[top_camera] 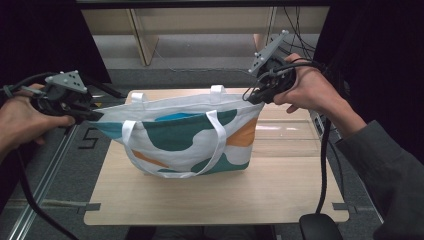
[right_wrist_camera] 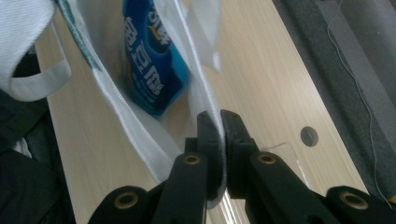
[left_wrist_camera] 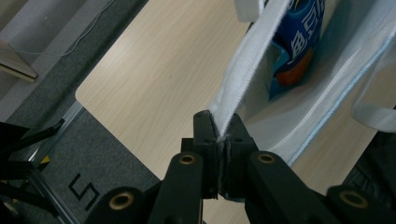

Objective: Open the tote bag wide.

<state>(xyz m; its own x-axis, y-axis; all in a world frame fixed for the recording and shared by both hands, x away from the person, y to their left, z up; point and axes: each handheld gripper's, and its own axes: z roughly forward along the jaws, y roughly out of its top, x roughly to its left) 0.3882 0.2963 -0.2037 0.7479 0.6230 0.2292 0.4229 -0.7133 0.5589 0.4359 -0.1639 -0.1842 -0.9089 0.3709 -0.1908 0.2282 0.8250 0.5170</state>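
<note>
Two grippers hold the tote bag [top_camera: 190, 135] by its top corners above the worktop [top_camera: 215, 200]: the left gripper [top_camera: 95, 116] has its jaws pinching the hem, and the right gripper [top_camera: 254, 97] pinches the opposite edge. Lifting well likely means raising both hands evenly, keeping the mouth taut so the blue packet [right_wrist_camera: 152, 70] inside stays put. A dangling white handle [top_camera: 172, 157] could snag; nothing else crowds the bag.

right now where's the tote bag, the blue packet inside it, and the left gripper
tote bag [top_camera: 190, 135], high view, on its printed front panel
blue packet [right_wrist_camera: 149, 70], right gripper view, on its printed face inside the bag
left gripper [left_wrist_camera: 220, 135], left gripper view, at the jaw tips clamped on the bag's rim
</note>
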